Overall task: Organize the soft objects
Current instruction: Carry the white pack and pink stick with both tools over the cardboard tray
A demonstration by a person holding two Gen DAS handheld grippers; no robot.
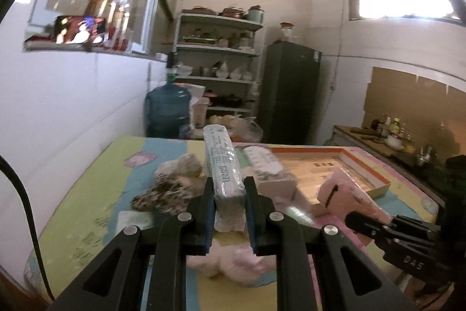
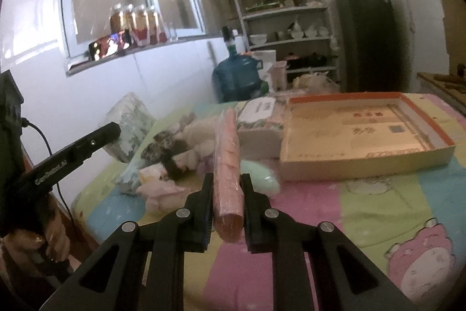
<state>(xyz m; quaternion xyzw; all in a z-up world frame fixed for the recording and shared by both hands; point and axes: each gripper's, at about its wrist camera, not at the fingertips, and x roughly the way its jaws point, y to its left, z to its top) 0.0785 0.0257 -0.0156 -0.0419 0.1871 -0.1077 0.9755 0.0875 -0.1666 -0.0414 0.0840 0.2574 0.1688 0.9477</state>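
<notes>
My left gripper is shut on a white-green tissue pack, held edge-up above the bed. The same tissue pack shows at the left in the right wrist view, with the left gripper on it. My right gripper is shut on a pink tissue pack, also lifted; that pink pack appears at the right in the left wrist view. Below lie a leopard-print soft item, a pink plush, a white plush and a mint-green soft object.
An open shallow cardboard box with an orange rim lies on the colourful cartoon bed sheet. A large wrapped tissue package lies beside it. Beyond the bed stand a blue water jug, shelves and a dark fridge.
</notes>
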